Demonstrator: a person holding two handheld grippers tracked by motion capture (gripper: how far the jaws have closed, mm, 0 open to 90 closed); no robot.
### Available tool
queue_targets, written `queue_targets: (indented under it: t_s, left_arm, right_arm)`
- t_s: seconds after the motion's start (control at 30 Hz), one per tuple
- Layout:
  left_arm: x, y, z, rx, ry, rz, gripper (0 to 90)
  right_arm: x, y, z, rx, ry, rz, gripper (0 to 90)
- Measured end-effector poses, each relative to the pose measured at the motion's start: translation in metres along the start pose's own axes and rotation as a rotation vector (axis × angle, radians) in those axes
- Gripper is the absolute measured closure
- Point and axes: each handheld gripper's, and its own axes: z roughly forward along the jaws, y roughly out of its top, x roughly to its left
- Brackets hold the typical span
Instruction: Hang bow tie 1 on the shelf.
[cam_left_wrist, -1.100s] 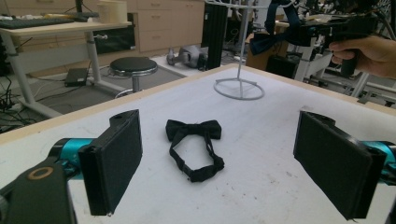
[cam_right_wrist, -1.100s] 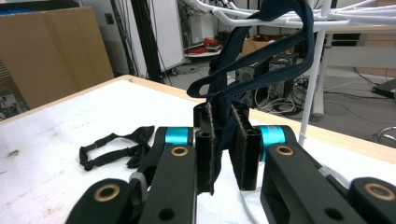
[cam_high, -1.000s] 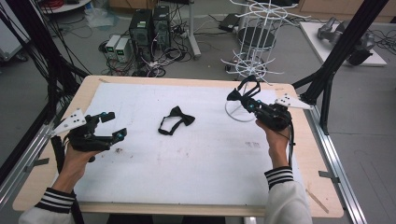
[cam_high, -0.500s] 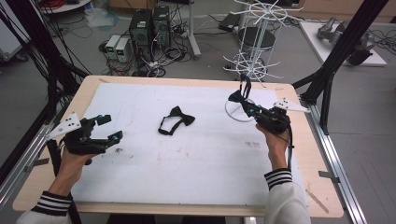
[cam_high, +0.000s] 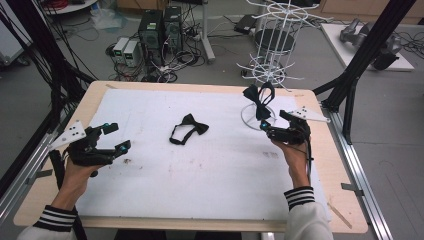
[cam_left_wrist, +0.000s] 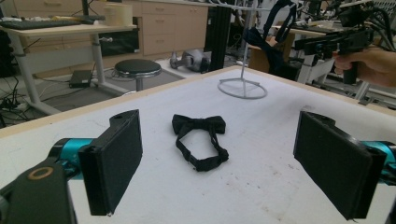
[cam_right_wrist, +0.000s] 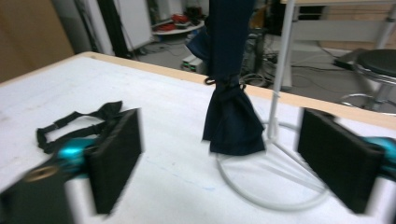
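Hanging bow tie (cam_right_wrist: 232, 122) fronts open right tongs (cam_right_wrist: 233, 168), stand ring (cam_right_wrist: 261, 196) close

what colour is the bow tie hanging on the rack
Dark navy bow tie; clearest in the right gripper view.

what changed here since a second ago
The right gripper has just opened its fingers and let go of the dark bow tie, which now hangs on the white wire rack in front of it, nothing between the fingers. The left gripper stays open over the table's white mat, and the black bow tie lies where it was.
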Motion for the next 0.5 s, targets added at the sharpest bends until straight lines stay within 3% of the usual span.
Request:
queue_targets:
  t_s: [0.1,0.23,0.5]
  left_arm:
    - [-0.001,-0.001,-0.001,-0.001,0.011,0.002,16.0]
    - [-0.002,-0.003,-0.003,-0.002,0.018,0.004,16.0]
    - [-0.003,-0.002,-0.007,-0.022,0.032,0.011,15.9]
  right_arm:
    - [0.008,0.003,-0.006,0.013,-0.023,-0.045,0.7]
    - [0.02,0.004,-0.017,-0.052,0.0,-0.072,0.8]
    - [0.041,-0.007,-0.039,-0.158,0.031,-0.071,0.8]
